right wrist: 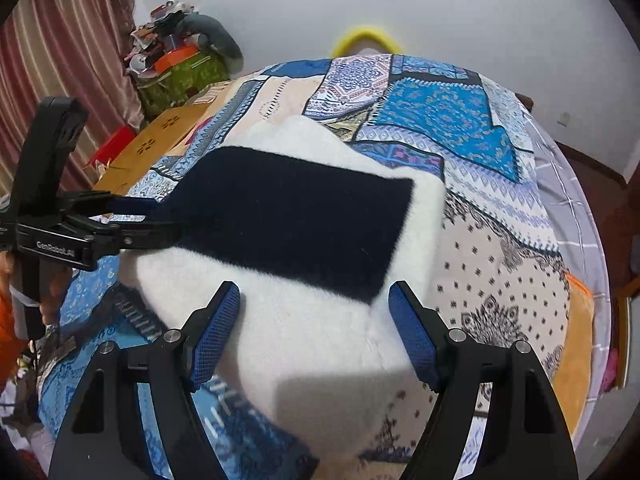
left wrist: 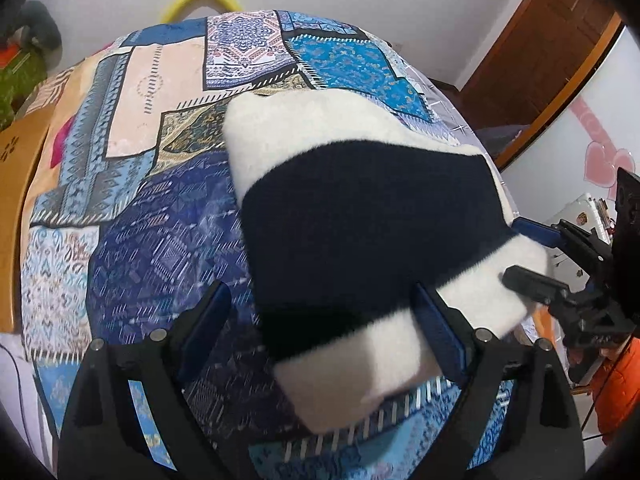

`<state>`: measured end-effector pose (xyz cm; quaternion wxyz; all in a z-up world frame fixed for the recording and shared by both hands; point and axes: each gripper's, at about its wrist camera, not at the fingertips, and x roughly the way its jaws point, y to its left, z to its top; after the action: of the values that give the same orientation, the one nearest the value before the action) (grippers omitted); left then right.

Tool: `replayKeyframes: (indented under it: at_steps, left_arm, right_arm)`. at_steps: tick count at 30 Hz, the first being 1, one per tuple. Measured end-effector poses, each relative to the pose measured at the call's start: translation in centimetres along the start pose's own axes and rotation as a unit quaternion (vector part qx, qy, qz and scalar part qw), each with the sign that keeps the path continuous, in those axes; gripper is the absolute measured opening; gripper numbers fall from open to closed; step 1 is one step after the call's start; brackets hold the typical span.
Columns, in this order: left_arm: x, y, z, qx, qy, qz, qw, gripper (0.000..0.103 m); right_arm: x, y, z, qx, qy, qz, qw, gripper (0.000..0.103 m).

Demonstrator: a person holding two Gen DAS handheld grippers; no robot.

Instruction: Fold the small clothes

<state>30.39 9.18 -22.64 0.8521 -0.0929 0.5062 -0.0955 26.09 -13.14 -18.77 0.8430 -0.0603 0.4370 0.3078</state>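
A small fluffy white garment with a wide dark navy band (left wrist: 360, 216) lies folded on the patchwork bedspread (left wrist: 160, 240); it also shows in the right wrist view (right wrist: 296, 220). My left gripper (left wrist: 324, 320) is open, its fingers on either side of the garment's near edge. My right gripper (right wrist: 316, 316) is open just above the garment's white near part. In the left wrist view the right gripper (left wrist: 524, 252) is at the garment's right edge. In the right wrist view the left gripper (right wrist: 168, 220) is at the garment's left edge.
A wooden headboard or box (right wrist: 160, 136) and a pile of clutter (right wrist: 180, 64) stand at the left. A yellow hoop (right wrist: 368, 40) leans on the far wall. A wooden door frame (left wrist: 560, 60) is at the right. The bed's edge (right wrist: 580, 240) curves on the right.
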Motion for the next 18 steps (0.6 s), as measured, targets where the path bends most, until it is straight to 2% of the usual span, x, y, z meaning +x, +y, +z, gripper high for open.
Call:
replayKeyframes:
  at_steps: [3,8,13,15,18]
  left_arm:
    - [-0.9,0.2,-0.6,-0.003,-0.005,0.005,1.0000,0.092]
    - [-3.1,0.7,-0.7,-0.005,-0.022,0.030,0.9993,0.092]
    - [-5.1,1.1,0.0,0.001,-0.057,0.093,0.9940,0.092]
    - [-5.3,1.5,0.6,-0.004,-0.062,0.091,0.9939,0.092]
    - [-5.2,2.2,1.4,-0.026,-0.058,0.065,0.9959,0.092]
  right_arm:
    - [-0.8,-0.1,-0.4,0.001,0.001,-0.014,1.000,0.083]
    - [-2.0,-1.5,-1.0,0.028,0.008,-0.008,1.000,0.083]
    - [-4.0,-2.9,-0.5,0.067,-0.024,-0.018,0.997,0.083]
    - [-4.6,-3.3,0.0,0.080,-0.035,-0.020,0.996,0.087]
    - [-4.6,-4.0,0.7,0.103,-0.040,-0.010,0.994,0.089]
